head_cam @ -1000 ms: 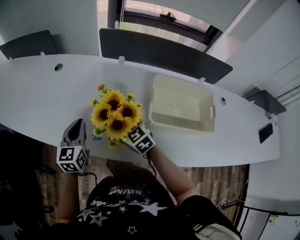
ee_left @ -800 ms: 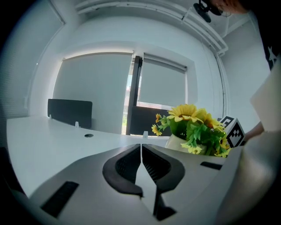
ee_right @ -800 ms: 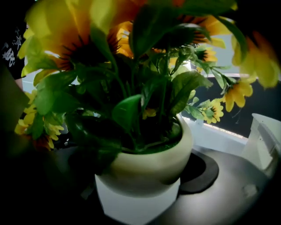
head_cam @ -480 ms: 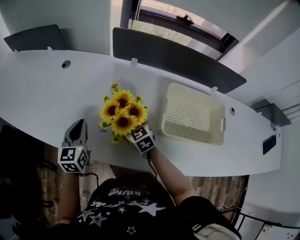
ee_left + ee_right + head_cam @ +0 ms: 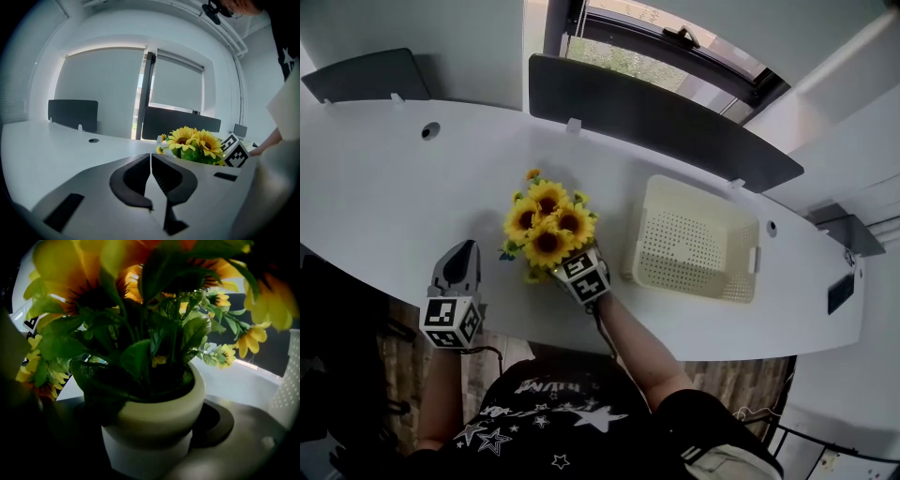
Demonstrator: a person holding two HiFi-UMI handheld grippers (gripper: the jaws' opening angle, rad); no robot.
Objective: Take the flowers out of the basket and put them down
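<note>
A bunch of yellow sunflowers [image 5: 546, 225] in a white pot [image 5: 152, 425] stands over the white desk [image 5: 384, 197], left of the empty cream basket [image 5: 639, 246]. My right gripper [image 5: 567, 262] reaches in from the front edge and is shut on the pot, whose sides sit between its jaws. The leaves hide the fingertips from above. Whether the pot's base rests on the desk I cannot tell. My left gripper [image 5: 150, 157] is shut and empty at the desk's front edge [image 5: 457, 274], left of the flowers, which show beyond its jaws [image 5: 194, 143].
Dark partition panels [image 5: 661, 117] line the desk's far edge, with another at the far left [image 5: 361, 75]. A cable hole [image 5: 430, 130] lies at the back left. The basket's perforated wall [image 5: 287, 380] stands close to the right of the pot.
The flowers in my right gripper have shifted a little further left from the basket. The left gripper has stayed at the front edge.
</note>
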